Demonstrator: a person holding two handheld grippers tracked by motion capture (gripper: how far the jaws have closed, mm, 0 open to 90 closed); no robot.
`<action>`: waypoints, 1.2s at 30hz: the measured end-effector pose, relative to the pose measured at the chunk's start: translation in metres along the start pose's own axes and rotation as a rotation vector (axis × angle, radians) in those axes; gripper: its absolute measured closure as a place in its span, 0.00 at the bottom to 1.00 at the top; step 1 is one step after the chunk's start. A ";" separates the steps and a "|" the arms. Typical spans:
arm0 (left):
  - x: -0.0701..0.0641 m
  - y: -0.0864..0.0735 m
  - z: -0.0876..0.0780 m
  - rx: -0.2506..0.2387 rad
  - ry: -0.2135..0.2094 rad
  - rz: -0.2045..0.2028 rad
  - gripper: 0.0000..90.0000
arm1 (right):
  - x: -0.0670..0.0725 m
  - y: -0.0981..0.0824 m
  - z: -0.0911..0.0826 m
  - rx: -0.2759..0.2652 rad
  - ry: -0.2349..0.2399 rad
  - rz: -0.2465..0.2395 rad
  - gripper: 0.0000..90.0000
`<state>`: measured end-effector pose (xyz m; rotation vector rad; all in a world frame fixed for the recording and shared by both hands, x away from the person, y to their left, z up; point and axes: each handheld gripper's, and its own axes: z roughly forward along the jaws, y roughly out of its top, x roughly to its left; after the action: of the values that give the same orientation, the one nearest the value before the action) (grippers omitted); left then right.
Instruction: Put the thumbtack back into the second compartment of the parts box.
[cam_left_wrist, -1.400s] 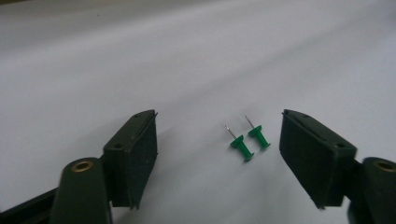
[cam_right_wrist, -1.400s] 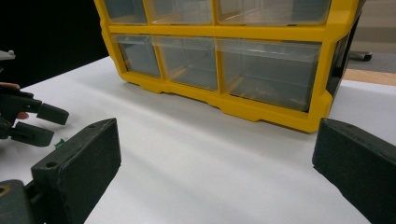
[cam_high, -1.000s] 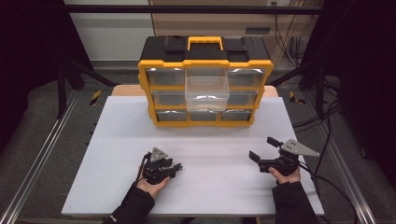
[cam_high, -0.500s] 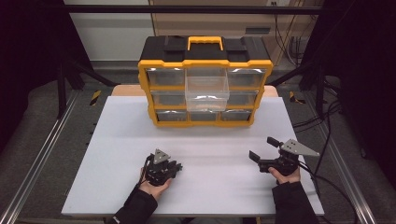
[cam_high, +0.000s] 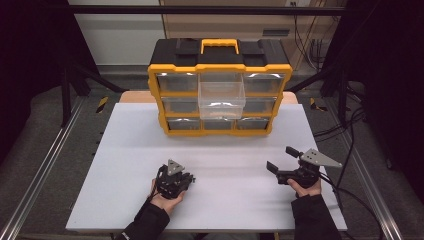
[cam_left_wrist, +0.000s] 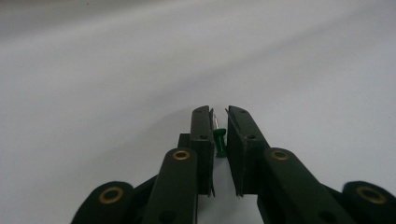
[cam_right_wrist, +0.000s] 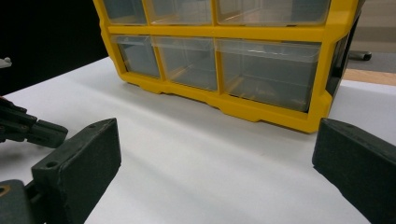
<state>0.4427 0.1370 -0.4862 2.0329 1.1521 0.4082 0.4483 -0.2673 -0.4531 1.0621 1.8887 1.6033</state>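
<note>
From above, the left gripper (cam_high: 187, 178) has barely shifted on the white table (cam_high: 125, 150), the right gripper (cam_high: 282, 159) gaping before the yellow organizer (cam_high: 220, 67). Along the left jaws, nearly closed, a green pushpin (cam_left_wrist: 219, 140) is sitting pinched.

A yellow-and-black organizer (cam_high: 220, 87) with clear drawers stands on the white table (cam_high: 125, 150); the pushpin (cam_left_wrist: 219, 140) is green.
</note>
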 end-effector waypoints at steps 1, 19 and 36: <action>0.000 0.000 0.000 0.002 -0.001 0.002 0.91 | 0.000 0.000 0.000 0.001 0.000 -0.001 0.02; 0.000 0.003 0.000 0.004 -0.018 0.024 0.94 | 0.000 0.000 -0.001 0.001 0.000 -0.001 0.02; 0.003 0.015 -0.027 -0.074 -0.039 0.027 0.94 | 0.000 0.000 0.000 0.006 0.000 -0.001 0.02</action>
<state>0.4375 0.1474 -0.4577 1.9856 1.0719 0.4172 0.4479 -0.2672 -0.4530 1.0630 1.8950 1.5981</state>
